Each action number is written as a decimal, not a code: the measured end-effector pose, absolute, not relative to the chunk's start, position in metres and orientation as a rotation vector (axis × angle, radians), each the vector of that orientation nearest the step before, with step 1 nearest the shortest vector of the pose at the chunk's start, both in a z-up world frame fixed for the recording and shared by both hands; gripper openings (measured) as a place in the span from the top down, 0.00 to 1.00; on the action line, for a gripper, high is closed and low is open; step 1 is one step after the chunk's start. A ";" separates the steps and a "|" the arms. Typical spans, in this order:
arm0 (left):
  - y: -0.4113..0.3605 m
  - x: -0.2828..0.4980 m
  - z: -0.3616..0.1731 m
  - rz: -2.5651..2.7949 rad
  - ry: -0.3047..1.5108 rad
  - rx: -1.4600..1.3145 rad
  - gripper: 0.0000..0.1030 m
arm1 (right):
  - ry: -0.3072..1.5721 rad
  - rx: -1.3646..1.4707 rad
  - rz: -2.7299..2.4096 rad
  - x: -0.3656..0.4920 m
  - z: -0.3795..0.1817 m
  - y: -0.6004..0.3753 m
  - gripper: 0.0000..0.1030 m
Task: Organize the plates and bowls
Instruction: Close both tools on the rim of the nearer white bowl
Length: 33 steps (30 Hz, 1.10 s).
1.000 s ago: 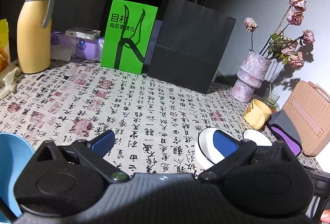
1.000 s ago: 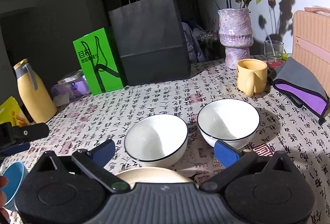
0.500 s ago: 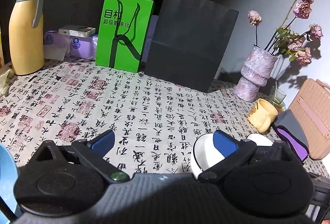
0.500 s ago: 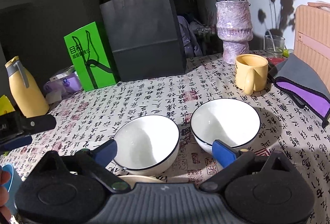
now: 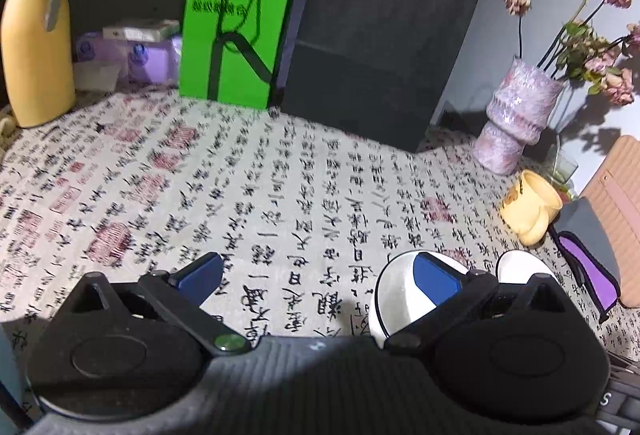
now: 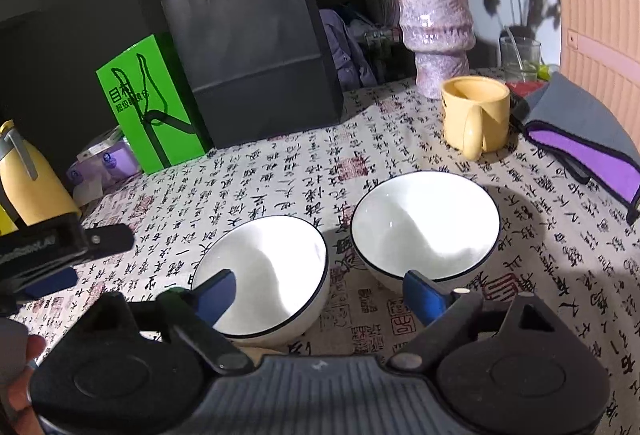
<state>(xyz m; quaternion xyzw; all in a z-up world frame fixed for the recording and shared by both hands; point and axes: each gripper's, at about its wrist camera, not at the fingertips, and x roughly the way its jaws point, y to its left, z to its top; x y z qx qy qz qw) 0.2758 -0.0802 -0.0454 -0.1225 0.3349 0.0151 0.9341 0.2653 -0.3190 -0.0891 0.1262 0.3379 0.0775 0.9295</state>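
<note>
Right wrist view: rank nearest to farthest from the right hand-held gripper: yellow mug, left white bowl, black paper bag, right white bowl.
1. left white bowl, between the closing fingers of the right hand-held gripper
2. right white bowl, just right of it
3. yellow mug, farther back, right
4. black paper bag, rear centre

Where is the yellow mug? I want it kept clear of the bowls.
Right wrist view, upper right: the yellow ceramic mug stands behind the right-hand white bowl, before the purple vase.

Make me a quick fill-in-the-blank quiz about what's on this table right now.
1. Two white bowls with dark rims sit ___ on the tablecloth.
2. The mug beside the vase is ___ in colour.
3. The green bag stands beside a ___ paper bag.

Missing words: side by side; yellow; black
</note>
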 end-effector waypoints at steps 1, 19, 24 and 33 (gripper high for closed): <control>-0.080 0.279 -0.048 0.024 0.698 -0.253 0.00 | 0.698 0.262 0.156 0.267 -0.090 -0.319 0.13; -0.074 0.310 -0.091 -0.059 0.760 -0.316 0.00 | 0.780 0.330 0.096 0.287 -0.103 -0.323 0.33; -0.070 0.313 -0.096 -0.095 0.762 -0.337 0.00 | 0.794 0.330 0.084 0.293 -0.106 -0.317 0.41; -0.063 0.316 -0.103 -0.126 0.772 -0.372 0.03 | 0.812 0.324 0.069 0.298 -0.109 -0.310 0.53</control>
